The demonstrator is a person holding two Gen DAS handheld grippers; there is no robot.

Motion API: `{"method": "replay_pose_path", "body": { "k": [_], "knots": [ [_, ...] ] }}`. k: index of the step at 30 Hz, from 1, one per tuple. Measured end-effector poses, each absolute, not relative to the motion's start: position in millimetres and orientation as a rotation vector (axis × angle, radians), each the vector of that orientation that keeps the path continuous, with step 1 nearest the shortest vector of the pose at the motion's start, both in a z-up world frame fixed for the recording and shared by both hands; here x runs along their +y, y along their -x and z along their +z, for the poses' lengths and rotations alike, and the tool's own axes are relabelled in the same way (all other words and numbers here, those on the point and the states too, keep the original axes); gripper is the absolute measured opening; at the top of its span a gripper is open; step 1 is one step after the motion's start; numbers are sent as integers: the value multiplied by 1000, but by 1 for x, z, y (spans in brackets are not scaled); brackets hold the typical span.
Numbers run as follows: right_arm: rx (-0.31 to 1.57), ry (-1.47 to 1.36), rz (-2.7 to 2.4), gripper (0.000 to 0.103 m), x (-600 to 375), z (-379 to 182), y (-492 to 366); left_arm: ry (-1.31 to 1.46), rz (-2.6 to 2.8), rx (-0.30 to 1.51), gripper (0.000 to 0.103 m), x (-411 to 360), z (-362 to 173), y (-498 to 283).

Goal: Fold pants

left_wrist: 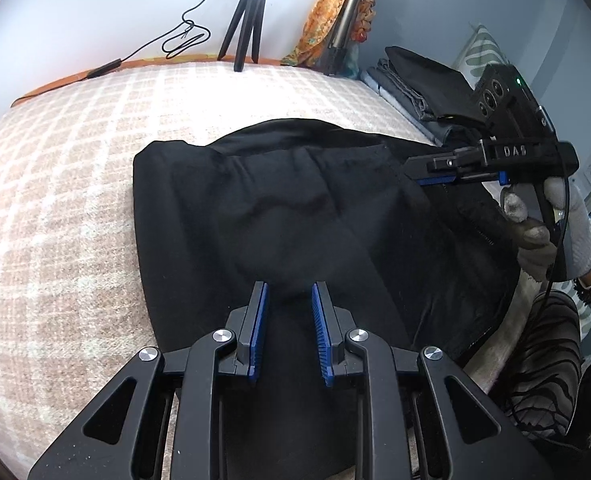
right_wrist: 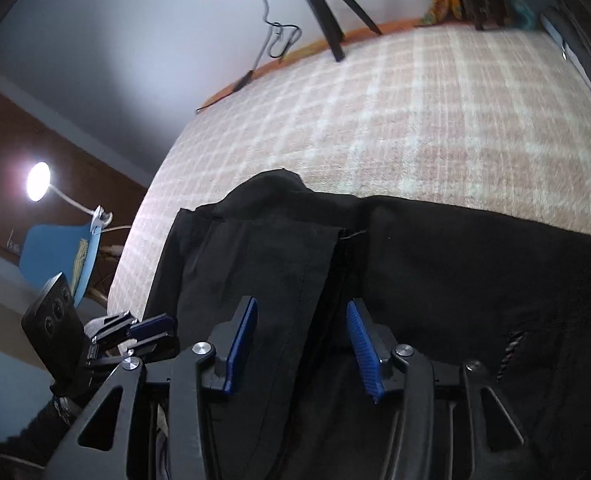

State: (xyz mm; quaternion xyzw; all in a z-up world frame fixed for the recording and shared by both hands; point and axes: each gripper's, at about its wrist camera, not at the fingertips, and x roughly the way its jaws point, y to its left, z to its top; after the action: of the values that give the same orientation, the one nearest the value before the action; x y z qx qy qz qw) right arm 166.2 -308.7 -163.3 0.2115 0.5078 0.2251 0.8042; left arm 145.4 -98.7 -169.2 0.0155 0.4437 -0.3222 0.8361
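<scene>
Checked bedspread (left_wrist: pixel 75 184) spreads wide and bare to the left and far side. Near edge: black pants (left_wrist: pixel 295 208) lie bunched, with the left gripper (left_wrist: pixel 288 294) over them, jaws narrowly parted, fabric below, nothing pinched. Right gripper (right_wrist: pixel 301 312), half open, straddles a seam, empty. Farther back, folded clothes (left_wrist: pixel 411 84) sit at the right edge, a tripod (left_wrist: pixel 247 16) along the far edge.
</scene>
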Motion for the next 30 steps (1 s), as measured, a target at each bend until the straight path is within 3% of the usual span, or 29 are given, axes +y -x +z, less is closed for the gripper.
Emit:
{"method": "replay_pose_path", "body": {
  "k": [7,13,15,30],
  "knots": [
    [1092,-560,581,44,-309,-188,-158,-36,-679,942,20,-101,-172,-146],
    [1055,-628,660,18,-301,-187,-158,-36,-675,943,20,-101,-173,-146],
    [1050,-639,658,4,-301,-185,-156,-33,-674,944,20,-101,-173,-146],
    [1056,-616,552,1,-325,-151,-140,7,-566,838,20,-58,-136,-138]
  ]
}}
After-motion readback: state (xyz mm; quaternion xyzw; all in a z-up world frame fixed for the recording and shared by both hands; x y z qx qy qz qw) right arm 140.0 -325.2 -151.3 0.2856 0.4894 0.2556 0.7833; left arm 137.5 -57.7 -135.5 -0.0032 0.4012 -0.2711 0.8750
